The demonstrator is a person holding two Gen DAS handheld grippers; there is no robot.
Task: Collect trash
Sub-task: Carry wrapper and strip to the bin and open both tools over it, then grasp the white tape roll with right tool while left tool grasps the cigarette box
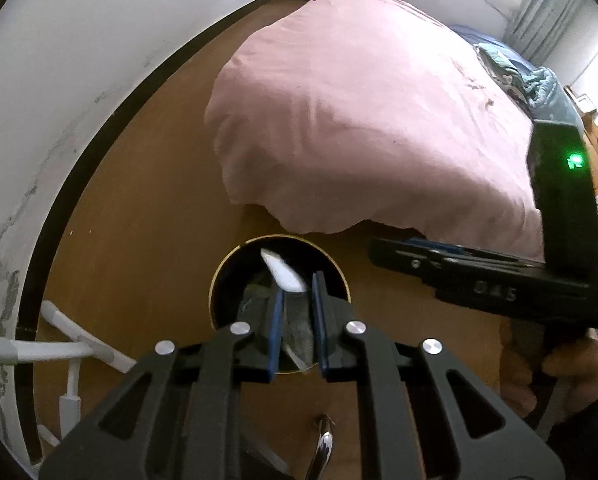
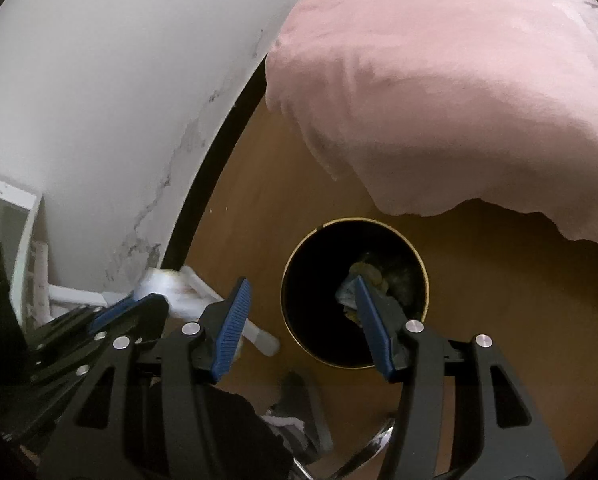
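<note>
Left gripper (image 1: 297, 292) narrowly parted, white scrap (image 1: 282, 271) at its tips over bin (image 1: 219, 280) — right gripper (image 2: 301, 294) spread wide.

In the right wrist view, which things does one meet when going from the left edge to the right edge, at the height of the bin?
Left gripper → white rack tubes → right gripper's left finger → black bin → right gripper's right finger → wooden floor.
</note>
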